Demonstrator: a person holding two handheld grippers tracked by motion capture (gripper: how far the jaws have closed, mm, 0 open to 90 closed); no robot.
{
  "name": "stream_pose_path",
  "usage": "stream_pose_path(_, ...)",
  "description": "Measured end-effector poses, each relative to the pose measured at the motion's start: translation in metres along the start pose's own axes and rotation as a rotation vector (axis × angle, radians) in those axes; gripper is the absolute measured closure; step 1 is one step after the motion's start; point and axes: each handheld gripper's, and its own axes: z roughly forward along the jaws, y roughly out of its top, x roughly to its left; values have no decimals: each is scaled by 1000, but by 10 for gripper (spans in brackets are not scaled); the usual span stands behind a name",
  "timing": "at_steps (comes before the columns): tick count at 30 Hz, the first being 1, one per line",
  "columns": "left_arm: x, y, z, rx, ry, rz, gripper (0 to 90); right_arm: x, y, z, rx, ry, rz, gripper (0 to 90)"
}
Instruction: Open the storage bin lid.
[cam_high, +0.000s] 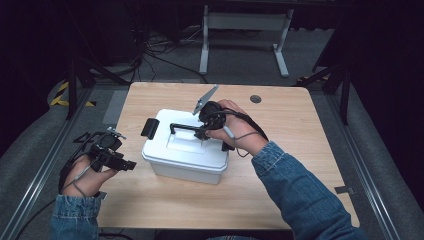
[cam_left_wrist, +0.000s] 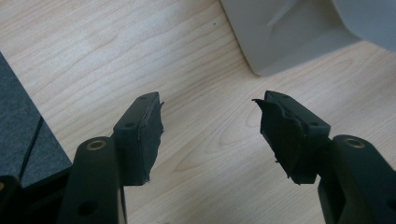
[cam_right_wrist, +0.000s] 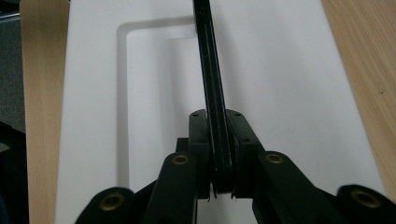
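Jaws of right gripper (cam_right_wrist: 219, 154) clamped on the black handle (cam_right_wrist: 211, 70), raised above the lid of the white box (cam_high: 186, 150) mid-table. Left gripper (cam_left_wrist: 210, 126) jaws apart, empty, over wooden table (cam_high: 300, 165) just left of the box corner.

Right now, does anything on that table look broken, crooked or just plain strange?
The soft black pads lining the open left gripper look frayed, with ragged, peeling edges. The white box sits square on the table, lid on, and the right gripper is shut on its black handle.
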Motion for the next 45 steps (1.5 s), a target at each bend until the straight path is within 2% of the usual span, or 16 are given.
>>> stream_pose_path(5, -1, 0, -3, -22, 2, 7, 402, -3, 0, -1, -13, 7, -16, 842)
stream_pose_path(9, -2, 1, 0, -7, 2, 20, 402, -3, 2, -6, -15, 12, -11, 848)
stream_pose_path(24, -2, 2, 2, -7, -3, 16, 403, -3, 9, -40, -130, -12, -5, 850)
stream_pose_path(31, -2, 2, 2, -5, 1, 23, 403, -1, 9, -52, -157, -21, 0, 850)
stream_pose_path(39, -2, 2, 2, -7, 1, 19, 403, -2, 4, -65, -192, -36, 16, 850)
stream_pose_path(45, 1, 1, 3, -3, -1, 12, 403, -8, -11, -82, -195, -71, 38, 850)
